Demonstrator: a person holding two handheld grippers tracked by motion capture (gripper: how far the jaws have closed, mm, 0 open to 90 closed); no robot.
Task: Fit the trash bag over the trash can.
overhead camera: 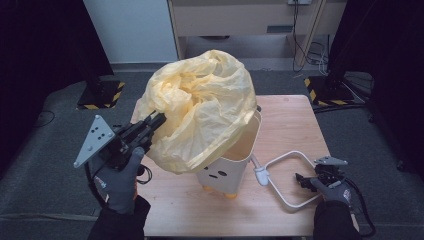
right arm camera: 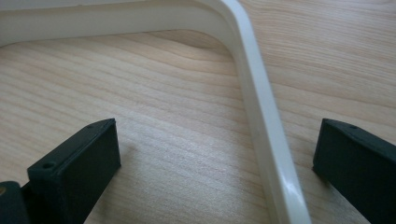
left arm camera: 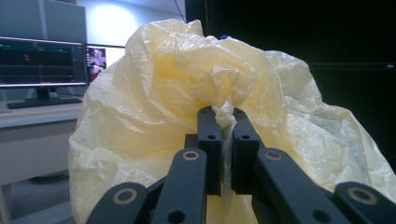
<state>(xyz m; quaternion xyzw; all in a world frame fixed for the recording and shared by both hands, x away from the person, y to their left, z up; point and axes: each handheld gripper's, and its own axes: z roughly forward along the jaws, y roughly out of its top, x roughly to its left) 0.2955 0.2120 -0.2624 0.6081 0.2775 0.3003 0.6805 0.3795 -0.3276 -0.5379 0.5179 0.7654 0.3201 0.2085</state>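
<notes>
On the wooden desk (overhead camera: 295,125), near its middle: a cream bin (overhead camera: 235,160), upright, with small orange feet and a yellow plastic bag (overhead camera: 200,107) billowing over its open top. Bag crumpled and puffed up, spilling toward the left side of the bin, partly covering the rim. At the bag's left edge: left hand-held gripper (overhead camera: 159,118), carried in a grey-gloved hand (overhead camera: 122,180), grey three-cornered plate on top, jaws clamped tight on a pinch of the yellow film. From the left gripper view: left hand-held gripper (left arm camera: 225,112) with both black jaws nearly together, a thin fold of the bag (left arm camera: 187,93) squeezed between them, the rest of the bag rising above and around.

To the right of the bin, flat on the desk: a white ring frame (overhead camera: 290,175), rounded-rectangular, its near corner just beside the bin's base. At the frame's right side: right hand-held gripper (overhead camera: 301,181), low over the desk. From the right gripper view: 2 jaws spread wide, 1 on each side of the frame's white bar (right arm camera: 261,121), neither pad touching it; bar lying on the wood grain (right arm camera: 163,116) between them, closer to the right-hand jaw.
</notes>
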